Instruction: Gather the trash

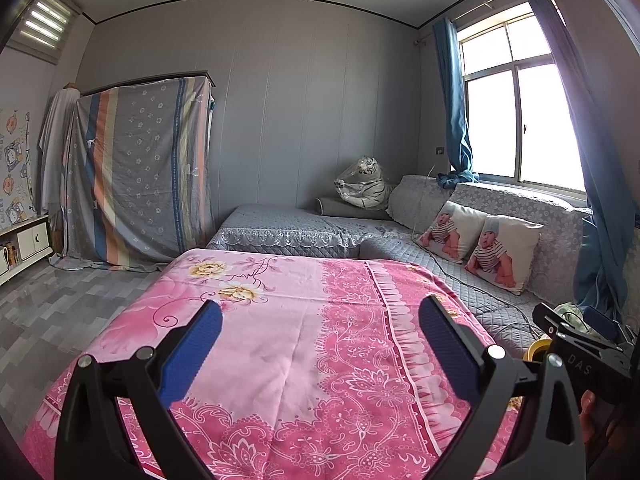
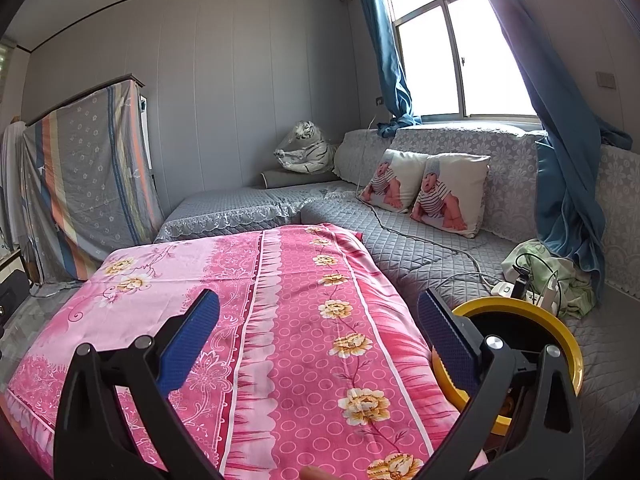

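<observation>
Left wrist view: the left hand-held gripper (image 1: 320,348) hangs over a surface draped in a pink floral cloth (image 1: 288,344), its two blue-padded fingers (image 1: 192,356) spread wide with nothing between them. No loose piece of trash can be made out on the cloth in either view. At the right edge of this view the right hand-held gripper (image 1: 576,344) shows as a black body marked "DAS", with part of a yellow-rimmed bin (image 1: 536,350) behind it. In the right wrist view the right hand-held gripper (image 2: 318,344) is likewise spread wide and empty above the pink floral cloth (image 2: 304,320), and the yellow-rimmed bin (image 2: 568,344) sits just beside its right finger, at the cloth's right edge against the grey quilted sofa (image 2: 432,256). On the sofa lie two cushions (image 2: 452,196) printed with a baby, one plush white tiger (image 2: 306,148) in the far corner, a crumpled light green cloth (image 2: 560,276) with a white power strip (image 2: 504,290) and cables on it, and a long cable running across the seat. Two blue curtains (image 2: 388,60) frame the one window (image 2: 452,40). To the left, one striped sheet (image 1: 136,176) covers a tall piece of furniture by the wall.
</observation>
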`<state>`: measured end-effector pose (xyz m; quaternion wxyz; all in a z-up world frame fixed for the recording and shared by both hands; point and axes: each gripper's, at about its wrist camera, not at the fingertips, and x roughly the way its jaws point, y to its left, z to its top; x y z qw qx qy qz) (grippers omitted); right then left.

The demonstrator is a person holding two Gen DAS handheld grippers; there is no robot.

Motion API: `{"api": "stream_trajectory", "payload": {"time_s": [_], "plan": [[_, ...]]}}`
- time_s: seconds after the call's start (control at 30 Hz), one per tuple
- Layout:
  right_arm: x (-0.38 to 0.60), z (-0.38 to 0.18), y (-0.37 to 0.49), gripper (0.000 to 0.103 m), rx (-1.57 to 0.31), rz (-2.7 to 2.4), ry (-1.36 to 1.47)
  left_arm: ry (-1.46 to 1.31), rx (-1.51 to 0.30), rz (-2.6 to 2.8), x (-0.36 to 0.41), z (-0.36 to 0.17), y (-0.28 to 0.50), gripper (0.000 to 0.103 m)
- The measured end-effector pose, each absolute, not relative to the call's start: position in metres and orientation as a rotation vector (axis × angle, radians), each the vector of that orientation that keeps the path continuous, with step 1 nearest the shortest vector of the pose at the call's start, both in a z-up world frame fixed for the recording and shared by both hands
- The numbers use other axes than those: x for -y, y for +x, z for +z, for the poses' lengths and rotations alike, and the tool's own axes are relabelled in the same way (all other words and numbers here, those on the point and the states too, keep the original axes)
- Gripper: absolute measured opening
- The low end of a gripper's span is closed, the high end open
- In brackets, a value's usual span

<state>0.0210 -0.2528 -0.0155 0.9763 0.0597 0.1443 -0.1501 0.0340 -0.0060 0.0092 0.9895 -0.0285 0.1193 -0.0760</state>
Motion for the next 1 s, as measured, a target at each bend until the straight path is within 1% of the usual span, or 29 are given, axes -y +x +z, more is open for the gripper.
{"api": "stream_trajectory", "payload": {"time_s": [1.0], "plan": [[0.2555, -0.0205, 0.0231, 0.095, -0.305, -0.317, 0.142, -0.049, -0.262, -0.176, 0.0089, 0.0088, 0.0359, 0.095]]}}
